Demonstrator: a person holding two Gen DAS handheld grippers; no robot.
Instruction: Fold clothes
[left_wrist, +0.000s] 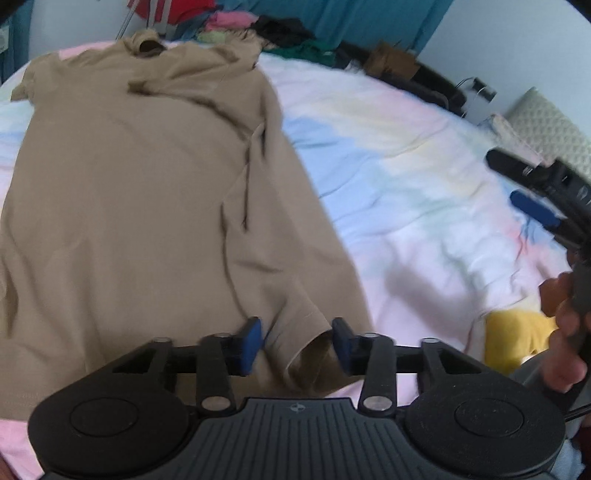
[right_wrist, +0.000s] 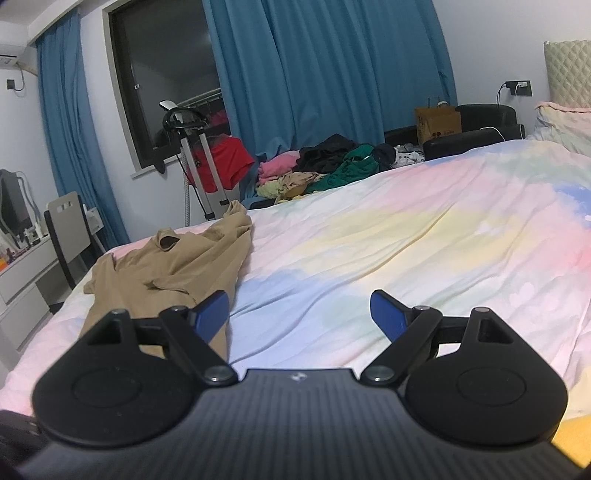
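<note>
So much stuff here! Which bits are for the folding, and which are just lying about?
For the folding:
tan shirt
left gripper, open around the sleeve cuff
right gripper, open over the bed

Just lying about:
clothes pile
cardboard box
red garment

Bed (right_wrist: 406, 236) covered with a pastel sheet blotched in pink, yellow, blue and pale green, lightly wrinkled, reaching to a pillow (right_wrist: 565, 122) and quilted headboard (right_wrist: 569, 74) at the far right. On its left part, 1 tan shirt (left_wrist: 140, 206) spread mostly flat, collar toward the far edge, far sleeve bunched up there, near sleeve cuff (left_wrist: 306, 347) lying at the near edge. Along the far edge, a heap of mixed clothes (right_wrist: 325, 166) in pink, black, green and pale yellow; at the near right, a scrap of yellow cloth (left_wrist: 517, 339), only partly in view.
</note>
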